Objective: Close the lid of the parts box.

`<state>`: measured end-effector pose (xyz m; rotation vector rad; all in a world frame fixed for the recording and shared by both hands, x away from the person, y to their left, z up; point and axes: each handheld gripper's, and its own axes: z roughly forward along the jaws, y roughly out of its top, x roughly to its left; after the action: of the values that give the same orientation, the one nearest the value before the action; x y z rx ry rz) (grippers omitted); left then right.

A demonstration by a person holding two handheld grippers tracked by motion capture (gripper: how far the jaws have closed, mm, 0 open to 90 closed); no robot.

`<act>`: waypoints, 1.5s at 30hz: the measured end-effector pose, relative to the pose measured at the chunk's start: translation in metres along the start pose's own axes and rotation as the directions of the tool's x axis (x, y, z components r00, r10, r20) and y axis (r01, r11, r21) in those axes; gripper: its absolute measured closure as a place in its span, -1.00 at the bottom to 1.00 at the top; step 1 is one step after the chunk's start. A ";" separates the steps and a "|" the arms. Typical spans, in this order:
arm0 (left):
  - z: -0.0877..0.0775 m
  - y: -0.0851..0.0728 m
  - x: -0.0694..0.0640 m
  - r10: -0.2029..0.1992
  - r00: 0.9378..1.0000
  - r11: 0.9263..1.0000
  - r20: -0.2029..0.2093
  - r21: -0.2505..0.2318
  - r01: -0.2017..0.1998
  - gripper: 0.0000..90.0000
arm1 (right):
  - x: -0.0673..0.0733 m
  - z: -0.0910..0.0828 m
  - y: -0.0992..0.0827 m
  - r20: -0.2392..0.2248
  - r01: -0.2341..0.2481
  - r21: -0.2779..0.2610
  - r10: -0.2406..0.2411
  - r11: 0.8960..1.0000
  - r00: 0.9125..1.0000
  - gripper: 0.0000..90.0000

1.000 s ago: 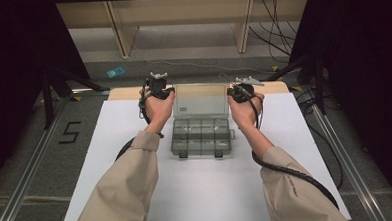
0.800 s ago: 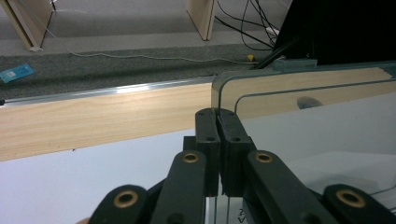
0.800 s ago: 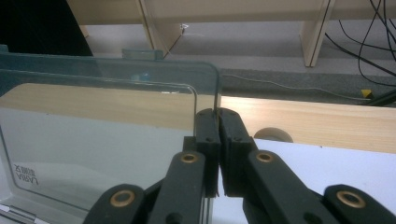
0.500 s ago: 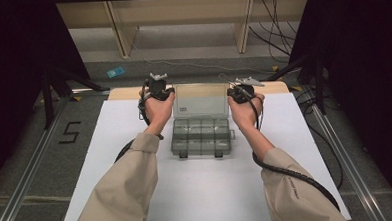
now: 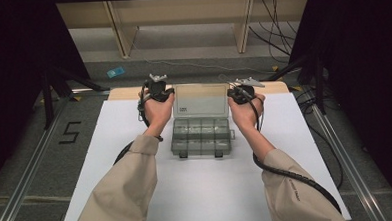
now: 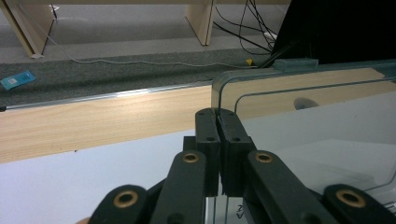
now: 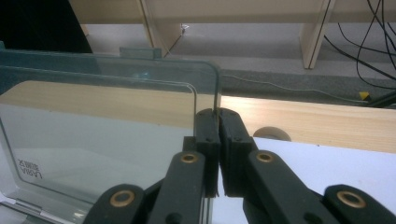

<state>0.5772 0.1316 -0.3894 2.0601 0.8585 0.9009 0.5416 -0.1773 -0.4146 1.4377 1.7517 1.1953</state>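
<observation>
While both hand-held grippers [image 5: 199,89] stay clamped, lid [image 5: 202,99] remains upright.

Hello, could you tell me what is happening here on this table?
A person stands at a white table with a gripper in each hand. Between the hands lies a clear plastic compartment box with its lid raised. The left gripper is shut on the lid's left edge, and the right gripper is shut on its right edge, so both hold the lid open. I cannot tell what is inside the compartments.
</observation>
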 end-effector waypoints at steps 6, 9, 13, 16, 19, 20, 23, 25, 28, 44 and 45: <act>-0.003 0.000 -0.002 0.000 1.000 1.000 0.001 -0.002 0.000 0.95 | 0.001 -0.003 0.000 -0.004 -0.001 0.003 0.001 1.000 1.000 0.96; -0.005 0.000 -0.003 -0.002 1.000 1.000 0.004 -0.006 0.002 0.95 | 0.001 -0.004 -0.001 -0.001 0.003 0.001 -0.003 1.000 1.000 0.96; -0.007 -0.002 -0.004 -0.002 1.000 1.000 0.001 -0.016 0.002 0.95 | 0.002 -0.006 -0.002 0.003 0.010 -0.004 -0.010 1.000 1.000 0.96; -0.009 -0.003 -0.005 -0.003 1.000 1.000 0.005 -0.023 0.003 0.95 | 0.003 -0.008 -0.002 -0.002 0.010 -0.004 -0.010 1.000 1.000 0.96; -0.011 -0.004 -0.006 -0.007 1.000 1.000 0.004 -0.026 0.007 0.95 | 0.003 -0.009 -0.003 -0.005 0.018 -0.012 -0.018 1.000 1.000 0.96; -0.012 -0.004 -0.007 -0.008 1.000 1.000 0.003 -0.027 0.008 0.95 | 0.003 -0.010 -0.003 0.000 0.017 -0.010 -0.017 1.000 1.000 0.96; -0.014 -0.004 -0.008 -0.009 1.000 1.000 0.004 -0.029 0.009 0.95 | 0.004 -0.013 -0.003 -0.008 0.016 -0.012 -0.016 1.000 1.000 0.96; -0.015 -0.004 -0.009 -0.006 1.000 1.000 0.005 -0.029 0.006 0.95 | 0.004 -0.015 -0.003 -0.010 0.021 -0.007 -0.021 1.000 1.000 0.96; -0.017 -0.005 -0.011 -0.013 1.000 0.999 0.004 -0.035 0.014 0.95 | 0.005 -0.016 -0.005 -0.007 0.020 -0.018 -0.020 1.000 1.000 0.96; -0.026 -0.009 -0.017 -0.018 1.000 0.998 0.008 -0.054 0.019 0.96 | 0.007 -0.025 -0.008 -0.011 0.033 -0.021 -0.033 0.999 0.999 0.97; -0.026 -0.009 -0.017 -0.021 1.000 0.998 0.008 -0.056 0.021 0.96 | 0.007 -0.026 -0.008 -0.017 0.037 -0.020 -0.037 0.999 0.999 0.97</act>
<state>0.5445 0.1315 -0.3891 2.0014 0.8396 0.8953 0.5137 -0.1784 -0.4095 1.3817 1.7663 1.2054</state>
